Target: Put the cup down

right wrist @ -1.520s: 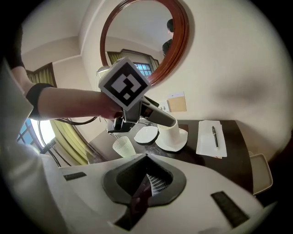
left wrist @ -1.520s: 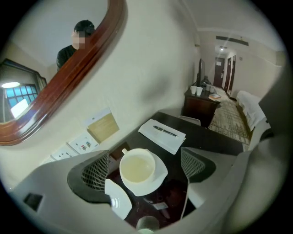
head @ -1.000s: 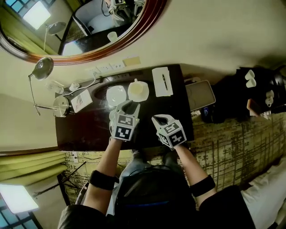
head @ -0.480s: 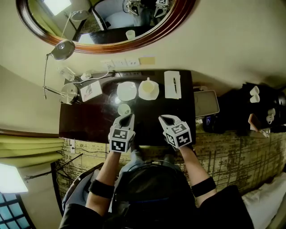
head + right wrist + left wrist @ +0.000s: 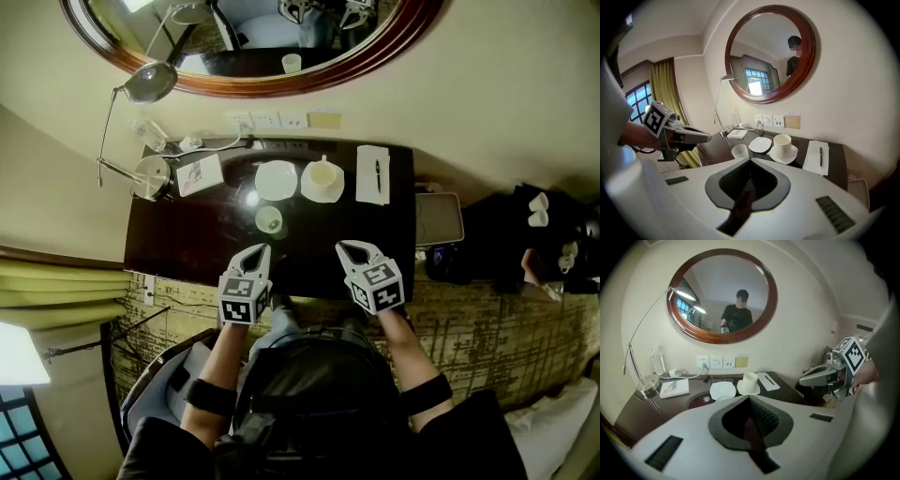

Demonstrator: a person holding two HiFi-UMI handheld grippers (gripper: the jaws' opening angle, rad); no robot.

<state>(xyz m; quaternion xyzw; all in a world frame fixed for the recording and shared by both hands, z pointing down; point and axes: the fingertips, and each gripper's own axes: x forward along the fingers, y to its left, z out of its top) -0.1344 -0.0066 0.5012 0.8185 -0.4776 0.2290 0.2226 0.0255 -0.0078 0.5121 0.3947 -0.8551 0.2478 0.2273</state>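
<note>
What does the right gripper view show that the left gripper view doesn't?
Only the right gripper view: the left claw, shut, and a green curtain. Only the left gripper view: the right claw, shut. Both: the round mirror, the white cup, the empty saucer, and the pen on the notepad.

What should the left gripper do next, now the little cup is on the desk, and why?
Probably just ease the left gripper a little farther from the small cup. The small cup stands upright on the desk, touching neither gripper. Both the left gripper and the right gripper are shut and empty. The small cup looks set down, so keeping clear avoids bumping it.
</note>
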